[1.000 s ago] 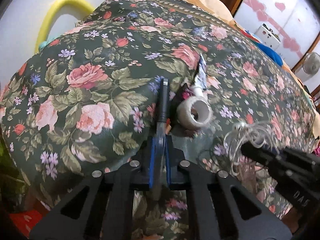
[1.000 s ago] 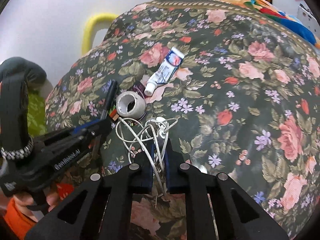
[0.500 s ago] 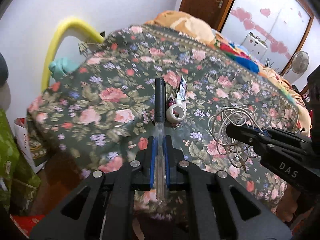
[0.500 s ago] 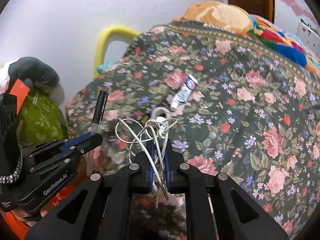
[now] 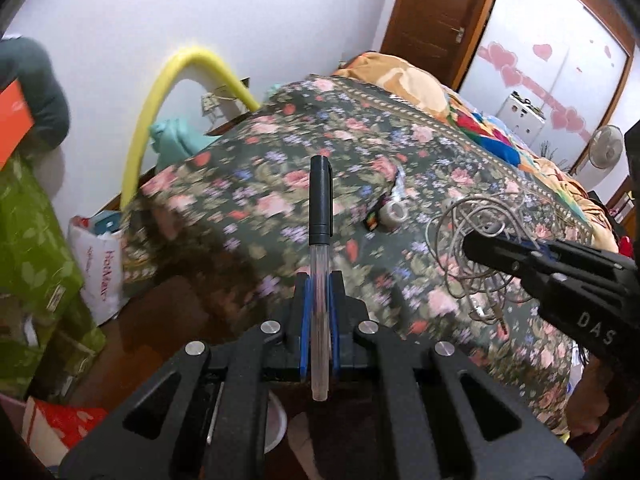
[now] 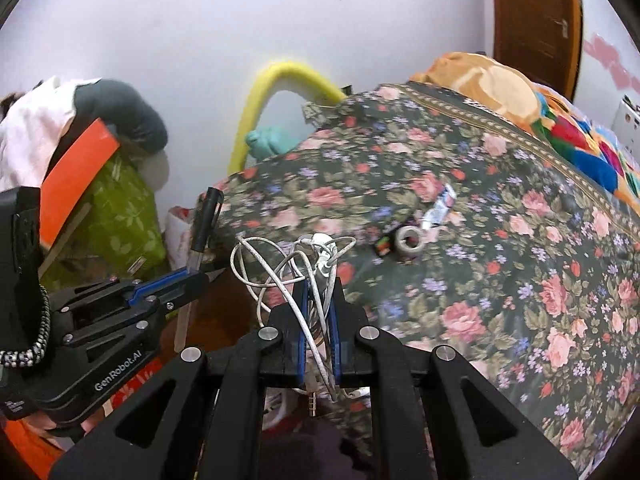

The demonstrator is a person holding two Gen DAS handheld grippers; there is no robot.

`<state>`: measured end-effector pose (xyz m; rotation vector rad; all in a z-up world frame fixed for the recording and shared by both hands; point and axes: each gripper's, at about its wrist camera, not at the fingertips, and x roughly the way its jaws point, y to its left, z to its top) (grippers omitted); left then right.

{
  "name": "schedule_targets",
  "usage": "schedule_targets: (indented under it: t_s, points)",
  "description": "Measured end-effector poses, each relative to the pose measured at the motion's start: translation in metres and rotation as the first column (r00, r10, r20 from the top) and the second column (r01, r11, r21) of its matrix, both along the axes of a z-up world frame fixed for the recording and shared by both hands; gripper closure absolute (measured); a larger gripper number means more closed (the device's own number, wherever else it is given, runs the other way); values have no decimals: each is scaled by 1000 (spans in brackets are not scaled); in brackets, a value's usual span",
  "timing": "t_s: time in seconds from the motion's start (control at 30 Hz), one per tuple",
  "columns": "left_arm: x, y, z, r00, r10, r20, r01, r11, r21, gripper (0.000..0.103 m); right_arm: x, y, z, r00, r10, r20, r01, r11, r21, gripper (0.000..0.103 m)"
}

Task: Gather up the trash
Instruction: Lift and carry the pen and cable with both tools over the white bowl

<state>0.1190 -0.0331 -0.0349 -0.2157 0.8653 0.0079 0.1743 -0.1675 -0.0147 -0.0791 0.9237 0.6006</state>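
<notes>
My left gripper (image 5: 319, 300) is shut on a clear pen with a black cap (image 5: 320, 208), which sticks straight out ahead; the same pen (image 6: 206, 220) and left gripper (image 6: 196, 276) show at the left of the right wrist view. My right gripper (image 6: 318, 300) is shut on a tangle of white earphone cable (image 6: 288, 260), seen from the side as cable (image 5: 476, 240) in the right gripper (image 5: 476, 246). On the floral bedspread (image 6: 500, 280) lie a roll of tape (image 6: 409, 238), a small toothpaste tube (image 6: 440, 208) and a small dark object (image 6: 382, 246). Both grippers hang above the bed's near corner.
A green leafy bag (image 5: 32, 264) and a white plastic bag (image 5: 100, 264) stand on the floor at the left. A yellow foam tube (image 5: 160, 92) arches against the wall. A wooden door (image 5: 436, 12) and a fan (image 5: 606, 150) are beyond the bed.
Both grippers have risen and pulled back from the bedspread, carrying the pen and the cable. The tape roll and tube look smaller and farther now; floor and bags have come into view.
</notes>
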Motion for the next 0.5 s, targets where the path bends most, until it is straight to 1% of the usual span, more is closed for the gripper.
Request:
schedule_targets:
  t_s: [0.3, 0.43, 0.5]
  points:
    - [-54, 50, -17, 996, 77, -36, -77, 997, -7, 96, -42, 52, -6, 996, 91, -12, -91, 996, -16, 94]
    - [-71, 69, -32, 992, 109, -66, -110, 994, -4, 96, -57, 77, -17, 991, 131, -37, -132, 991, -24, 94]
    - [-80, 78, -44, 988, 124, -91, -126, 992, -11, 96, -65, 89, -24, 987, 147, -60, -149, 989, -22, 94]
